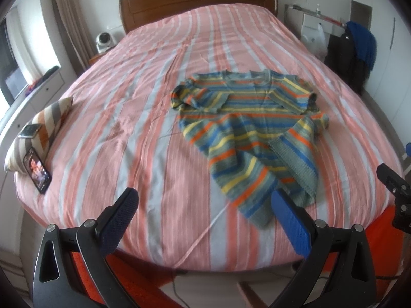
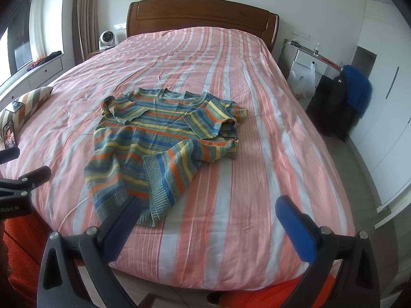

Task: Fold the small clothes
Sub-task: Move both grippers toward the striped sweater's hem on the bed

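Note:
A small knitted sweater with blue, yellow, orange and grey-green stripes (image 1: 251,131) lies rumpled on the bed, neck toward the headboard, hem toward me, sleeves folded in over the body. It also shows in the right wrist view (image 2: 164,141). My left gripper (image 1: 205,200) is open and empty, above the bed's near edge, with the hem just ahead of its right finger. My right gripper (image 2: 208,208) is open and empty, above the near edge, with the hem by its left finger. Each gripper shows at the edge of the other's view.
The bed (image 1: 128,138) has a pink, white and grey striped cover and a wooden headboard (image 2: 200,18). A striped cushion (image 1: 43,128) and a phone (image 1: 37,170) lie at its left edge. A chair with dark and blue clothes (image 2: 344,100) stands to the right.

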The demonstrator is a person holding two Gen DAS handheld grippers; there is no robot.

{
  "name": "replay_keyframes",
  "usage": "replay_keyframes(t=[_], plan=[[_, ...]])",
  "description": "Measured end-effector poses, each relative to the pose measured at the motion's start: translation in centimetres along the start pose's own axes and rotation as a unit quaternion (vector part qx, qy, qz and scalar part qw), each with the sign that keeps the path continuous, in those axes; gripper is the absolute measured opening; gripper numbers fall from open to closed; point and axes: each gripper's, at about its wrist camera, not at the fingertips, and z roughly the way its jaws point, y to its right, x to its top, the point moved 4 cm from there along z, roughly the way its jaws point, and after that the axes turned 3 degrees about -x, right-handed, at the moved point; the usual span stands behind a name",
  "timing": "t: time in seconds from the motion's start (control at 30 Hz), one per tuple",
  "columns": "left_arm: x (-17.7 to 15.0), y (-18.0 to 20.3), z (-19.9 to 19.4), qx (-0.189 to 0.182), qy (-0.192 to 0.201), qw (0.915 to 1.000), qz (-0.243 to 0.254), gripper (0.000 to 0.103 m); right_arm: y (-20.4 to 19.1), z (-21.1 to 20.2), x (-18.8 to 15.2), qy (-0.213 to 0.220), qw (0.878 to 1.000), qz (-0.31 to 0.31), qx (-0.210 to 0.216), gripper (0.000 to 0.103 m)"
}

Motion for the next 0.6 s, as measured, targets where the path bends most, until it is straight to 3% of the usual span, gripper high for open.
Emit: replay_keyframes(t=[0.6], plan=[[-0.28, -0.1, 0.49, 0.0, -0.008, 1.0, 0.004, 0.103, 0.35, 0.26, -0.01, -0.002, 1.0, -0.003, -0.015, 0.102]])
